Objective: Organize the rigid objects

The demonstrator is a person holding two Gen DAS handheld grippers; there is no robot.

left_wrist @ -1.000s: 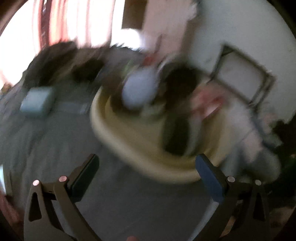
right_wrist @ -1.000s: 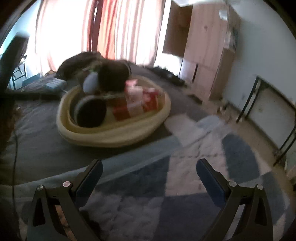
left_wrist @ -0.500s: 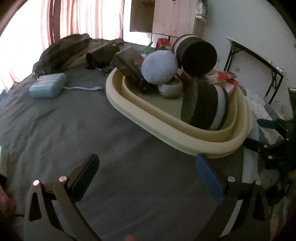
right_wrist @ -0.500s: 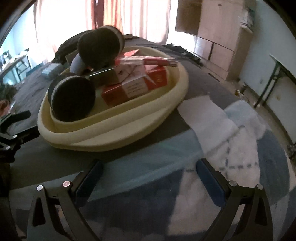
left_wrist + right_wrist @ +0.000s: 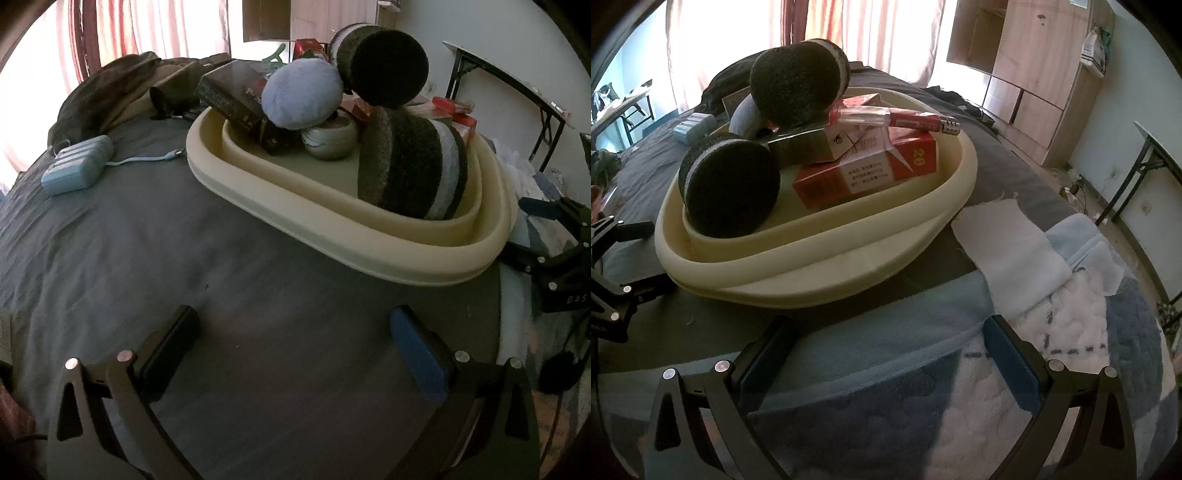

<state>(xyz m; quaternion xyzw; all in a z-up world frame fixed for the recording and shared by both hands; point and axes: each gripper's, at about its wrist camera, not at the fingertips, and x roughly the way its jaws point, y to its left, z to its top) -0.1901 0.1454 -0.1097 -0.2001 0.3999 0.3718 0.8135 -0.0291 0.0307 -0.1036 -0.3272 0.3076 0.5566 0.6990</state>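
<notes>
Here a cream oval basin [image 5: 827,254] sits on a bed covered by a grey sheet [image 5: 155,251], and it is piled with rigid things. In the right wrist view a dark round sponge disc [image 5: 733,186] stands on edge at the near left of the basin, a second dark disc [image 5: 798,83] leans higher at the far side, and a red cigarette carton [image 5: 871,173] lies to the right with a smaller red-and-white pack [image 5: 855,142] on top; a red pen-like tube [image 5: 894,118] rests across that pack. In the left wrist view a pale blue round puff [image 5: 301,94] sits on a dark box [image 5: 231,96], with a small grey tub [image 5: 328,136] just beside them. A light blue case [image 5: 75,164] with a cord lies on the sheet, well apart to the far left of the basin. The left gripper [image 5: 295,347] hovers over the sheet near the basin, jaws spread wide and holding nothing. The right gripper [image 5: 886,354] hangs over a blue-and-white blanket [image 5: 1052,350] at the basin's near side, jaws likewise wide and bare.
</notes>
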